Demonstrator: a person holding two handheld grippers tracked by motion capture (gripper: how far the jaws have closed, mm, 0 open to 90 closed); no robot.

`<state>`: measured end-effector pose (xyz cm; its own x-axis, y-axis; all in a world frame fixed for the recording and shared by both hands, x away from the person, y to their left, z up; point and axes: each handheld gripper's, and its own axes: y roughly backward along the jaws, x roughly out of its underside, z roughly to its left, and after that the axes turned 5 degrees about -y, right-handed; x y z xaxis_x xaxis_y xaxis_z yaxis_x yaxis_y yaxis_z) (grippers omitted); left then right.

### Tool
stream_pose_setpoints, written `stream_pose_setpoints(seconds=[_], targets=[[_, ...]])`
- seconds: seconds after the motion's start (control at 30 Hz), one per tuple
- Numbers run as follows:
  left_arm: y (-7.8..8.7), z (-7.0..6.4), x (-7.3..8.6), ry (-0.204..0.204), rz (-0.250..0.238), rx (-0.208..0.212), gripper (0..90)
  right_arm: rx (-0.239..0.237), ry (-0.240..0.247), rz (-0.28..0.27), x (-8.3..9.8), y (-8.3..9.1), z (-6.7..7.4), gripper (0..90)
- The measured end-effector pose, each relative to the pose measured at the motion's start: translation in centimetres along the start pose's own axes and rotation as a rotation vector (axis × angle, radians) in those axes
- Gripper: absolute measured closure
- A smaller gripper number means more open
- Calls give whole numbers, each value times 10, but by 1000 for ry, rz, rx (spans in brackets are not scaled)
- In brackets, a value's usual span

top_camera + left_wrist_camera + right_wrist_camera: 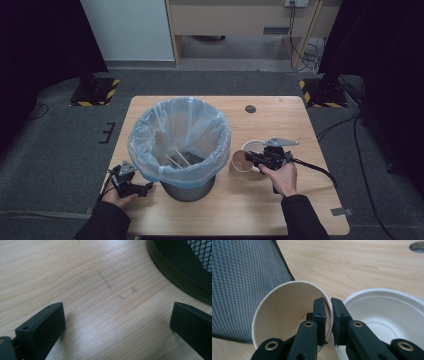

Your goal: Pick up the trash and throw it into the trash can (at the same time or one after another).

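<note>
Black sleeves; black hand-held gripper (328, 322), brass-ringed screws, grey plate.

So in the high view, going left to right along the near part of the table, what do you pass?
Left gripper → lined mesh bin → brown paper cup → right gripper, clamped on the cup's rim.

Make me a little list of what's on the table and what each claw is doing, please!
table: wooden table
bin: mesh bin with a clear bag, sticks inside
paper cup: brown paper cup beside the bin
bowl: white bowl, next to the cup
right claw: right claw pinched on the cup's rim, one jaw inside, one outside
left claw: left claw open above bare wood, near the bin's base
</note>
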<state>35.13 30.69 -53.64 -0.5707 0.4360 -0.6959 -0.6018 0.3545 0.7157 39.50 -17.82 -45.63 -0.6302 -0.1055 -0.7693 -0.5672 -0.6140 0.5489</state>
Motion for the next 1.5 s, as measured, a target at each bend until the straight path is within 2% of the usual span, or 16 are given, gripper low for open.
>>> stream_pose_setpoints(seconds=[0.23,0.3,0.8,1.0,1.5], targets=[[0,0,0,0,0,0,0,-14,-23,-58,-8,13,-3,832],[0,0,0,0,0,0,0,-13,-31,-96,-13,21,-7,832],[0,0,0,0,0,0,0,20,-79,-282,-28,60,-21,832],[0,0,0,0,0,0,0,23,-92,-318,-30,68,-23,832],[0,0,0,0,0,0,0,32,-119,-457,-39,96,-28,832]])
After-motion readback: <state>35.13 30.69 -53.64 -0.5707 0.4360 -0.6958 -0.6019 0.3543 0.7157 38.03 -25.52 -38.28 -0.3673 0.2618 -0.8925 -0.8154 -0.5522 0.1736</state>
